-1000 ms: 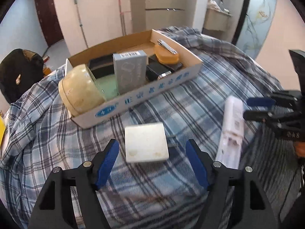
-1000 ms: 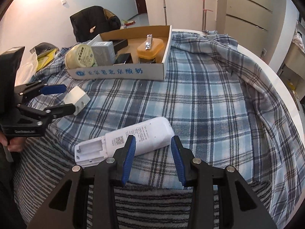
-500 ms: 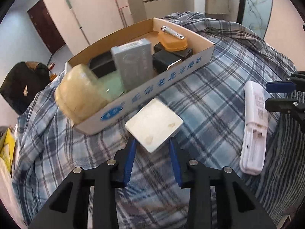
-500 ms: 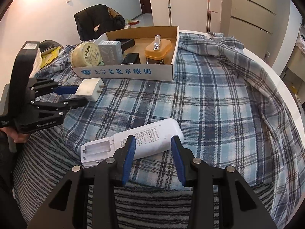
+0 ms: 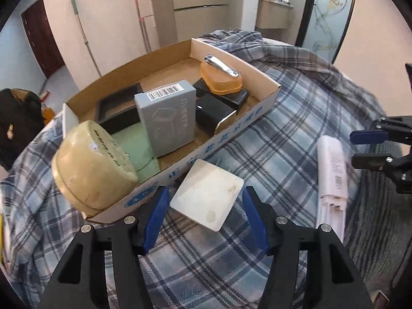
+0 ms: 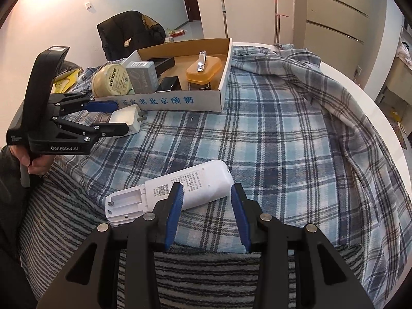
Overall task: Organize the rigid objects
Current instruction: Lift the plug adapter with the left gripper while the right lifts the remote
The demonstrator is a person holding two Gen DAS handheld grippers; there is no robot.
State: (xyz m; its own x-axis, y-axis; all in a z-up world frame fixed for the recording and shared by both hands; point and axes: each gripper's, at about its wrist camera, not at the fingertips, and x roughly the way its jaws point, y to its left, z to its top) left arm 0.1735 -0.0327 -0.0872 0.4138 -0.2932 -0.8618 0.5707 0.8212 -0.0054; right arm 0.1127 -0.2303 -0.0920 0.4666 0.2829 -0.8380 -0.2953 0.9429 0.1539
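Plaid blue cloth (image 5: 270, 154) covers the round table, with an open cardboard tray (image 5: 231, 131) of oddments at twelve o'clock. Between the opening jaws of the left gripper (image 5: 206, 213) sits a white square plug adapter (image 5: 208, 195), pads not pressing, just before the tray's front wall. At three o'clock the right gripper (image 6: 207, 211) stands parted, untouching, over a long white remote control (image 6: 180, 188).

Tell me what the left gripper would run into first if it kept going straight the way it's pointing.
Probably the white square adapter, which sits between the opening jaws of the left gripper. Just past it is the front wall of the cardboard box. Whether the adapter is lifted or resting on the cloth is unclear.
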